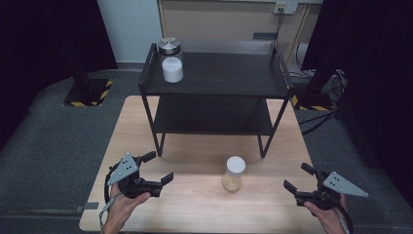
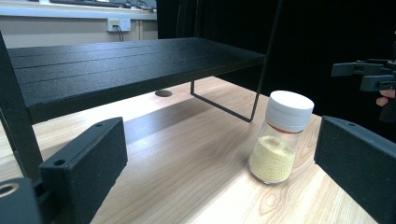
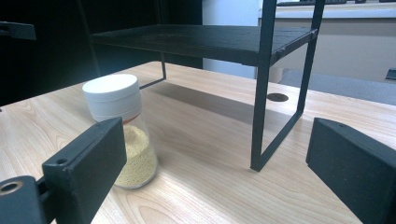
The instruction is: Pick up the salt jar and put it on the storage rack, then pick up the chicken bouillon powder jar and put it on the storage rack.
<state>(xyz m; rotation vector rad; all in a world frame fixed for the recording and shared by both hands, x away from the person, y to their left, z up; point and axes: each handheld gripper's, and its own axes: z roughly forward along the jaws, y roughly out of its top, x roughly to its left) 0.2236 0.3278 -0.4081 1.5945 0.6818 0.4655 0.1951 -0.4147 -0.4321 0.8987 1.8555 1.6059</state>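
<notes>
A small clear glass jar with a white screw lid, half full of pale yellow granules (image 1: 234,173), stands upright on the light wooden table (image 1: 195,204), in front of the black two-tier metal shelf rack (image 1: 214,87). It sits between the two hand-held tools and apart from both: to the right of the left gripper (image 1: 161,169) and ahead of its jaws, and to the left of the right gripper (image 1: 295,179). Both grippers stand wide open with nothing between the pads; in the left gripper view the jar (image 2: 280,136) lies ahead and toward the right-hand jaw, and in the right gripper view it (image 3: 122,126) lies ahead, partly behind the left-hand jaw. Its long axis is vertical, so a level side-on grasp around the body looks the natural approach. The right gripper seems slightly nearer, though the difference is small. A second glass jar with a metal lid and white contents (image 1: 171,61) stands on the rack's top tier, well beyond either gripper. No label or writing can be read on either jar.
</notes>
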